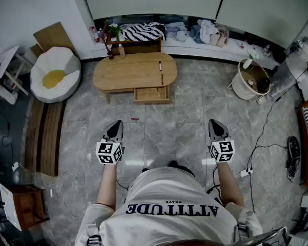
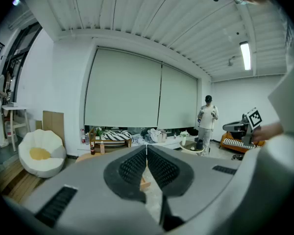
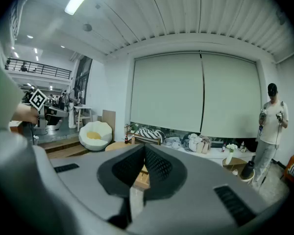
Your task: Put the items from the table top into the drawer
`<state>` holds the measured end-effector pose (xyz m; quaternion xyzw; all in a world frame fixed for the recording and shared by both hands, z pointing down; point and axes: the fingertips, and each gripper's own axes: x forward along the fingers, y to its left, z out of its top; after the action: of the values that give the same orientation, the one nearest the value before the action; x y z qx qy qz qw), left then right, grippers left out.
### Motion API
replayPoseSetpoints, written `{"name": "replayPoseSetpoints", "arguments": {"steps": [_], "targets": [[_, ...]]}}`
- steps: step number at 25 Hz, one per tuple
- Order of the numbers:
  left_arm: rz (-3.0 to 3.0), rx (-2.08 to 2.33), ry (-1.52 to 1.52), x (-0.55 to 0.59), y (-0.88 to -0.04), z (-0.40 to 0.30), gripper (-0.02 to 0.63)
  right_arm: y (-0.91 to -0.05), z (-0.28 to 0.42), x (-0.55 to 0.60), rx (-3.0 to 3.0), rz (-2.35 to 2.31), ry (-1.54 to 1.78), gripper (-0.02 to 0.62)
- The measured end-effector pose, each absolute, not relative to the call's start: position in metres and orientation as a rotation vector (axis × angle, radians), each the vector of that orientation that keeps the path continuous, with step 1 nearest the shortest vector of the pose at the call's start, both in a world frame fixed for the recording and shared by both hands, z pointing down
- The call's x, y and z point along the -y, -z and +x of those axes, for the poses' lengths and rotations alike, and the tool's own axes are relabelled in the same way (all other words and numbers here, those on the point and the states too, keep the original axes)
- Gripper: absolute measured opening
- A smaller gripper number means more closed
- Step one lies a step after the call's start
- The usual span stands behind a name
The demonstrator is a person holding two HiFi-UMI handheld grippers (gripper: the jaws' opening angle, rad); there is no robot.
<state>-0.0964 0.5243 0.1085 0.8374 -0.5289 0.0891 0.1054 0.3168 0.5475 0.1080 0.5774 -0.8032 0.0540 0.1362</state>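
Oval wooden tabletop [image 1: 128, 72] well ahead on the floor. Open drawer [image 1: 152, 95] under its front edge. Left claw [image 1: 115, 127] and right claw [image 1: 216, 126] both pressed together, empty, far from tabletop. Two thin dark items [image 1: 160, 65] lying on tabletop, right side.

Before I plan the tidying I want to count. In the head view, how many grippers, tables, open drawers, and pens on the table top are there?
Grippers: 2, the left gripper and the right gripper, both shut and empty
Table: 1
Open drawer: 1
Pens on the table top, thin and small: 2
Total: 6
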Motion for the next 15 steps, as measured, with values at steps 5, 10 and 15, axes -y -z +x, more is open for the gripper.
{"name": "replayPoseSetpoints", "arguments": {"steps": [5, 10, 15], "targets": [[2.465, 1.554, -0.259, -0.524, -0.107, -0.095, 0.023, -0.105, 0.316, -0.546, 2.328, 1.670, -0.156, 0.020], [2.462, 1.551, -0.262, -0.524, -0.107, -0.088, 0.023, -0.102, 0.321, -0.546, 2.335, 1.666, -0.157, 0.020], [2.460, 1.552, -0.264, -0.528, -0.109, -0.082, 0.023, -0.104, 0.325, -0.551, 2.343, 1.663, -0.160, 0.020]]}}
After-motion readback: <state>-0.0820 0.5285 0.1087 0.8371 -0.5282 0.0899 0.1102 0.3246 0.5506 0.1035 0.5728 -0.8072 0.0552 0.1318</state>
